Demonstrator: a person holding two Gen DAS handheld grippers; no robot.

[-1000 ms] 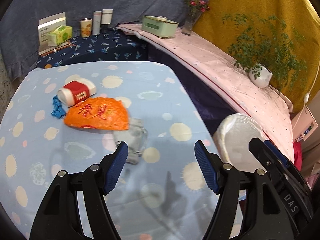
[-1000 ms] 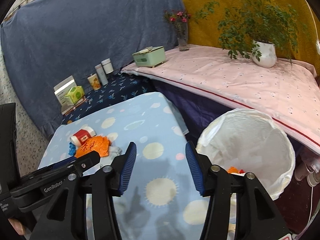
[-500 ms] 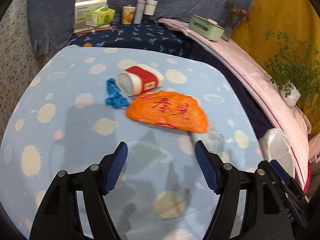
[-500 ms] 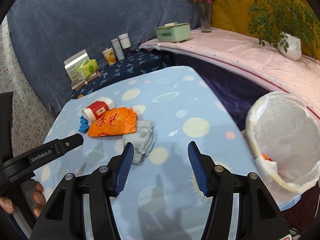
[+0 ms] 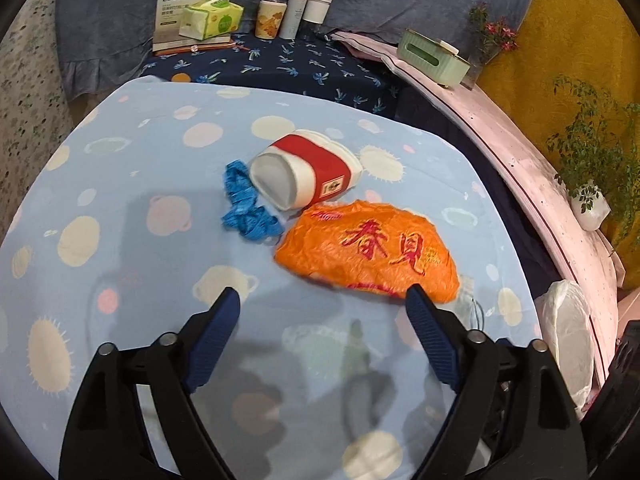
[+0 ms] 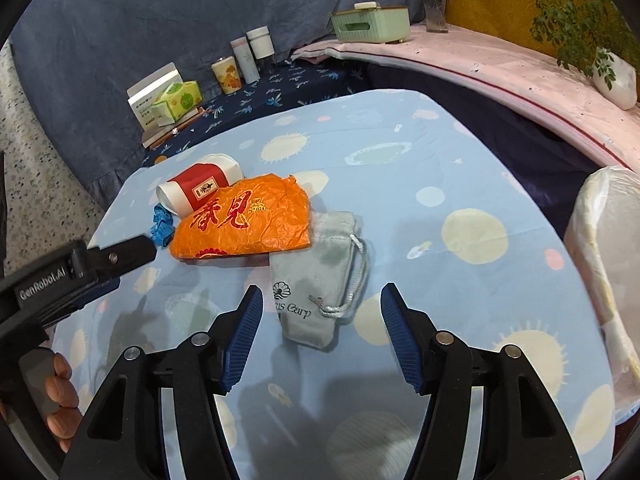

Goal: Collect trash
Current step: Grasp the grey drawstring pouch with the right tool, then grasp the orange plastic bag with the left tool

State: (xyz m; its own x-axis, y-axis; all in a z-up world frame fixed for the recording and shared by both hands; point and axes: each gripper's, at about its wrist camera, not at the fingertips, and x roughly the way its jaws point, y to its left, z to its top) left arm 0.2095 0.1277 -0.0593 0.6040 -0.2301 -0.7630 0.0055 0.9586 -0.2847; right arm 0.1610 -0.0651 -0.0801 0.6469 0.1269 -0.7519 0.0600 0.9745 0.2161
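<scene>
Beside orange wrapper (image 5: 368,250): paper cup (image 5: 306,172), grey pouch (image 6: 320,270).

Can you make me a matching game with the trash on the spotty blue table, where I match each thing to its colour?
Things:
1. paper cup
2. crumpled wrapper
3. drawstring pouch
4. scrunched glove

Colours:
A. grey
B. blue
C. white with a red band
D. orange with red writing

Pairs: 1-C, 2-D, 3-A, 4-B
</scene>
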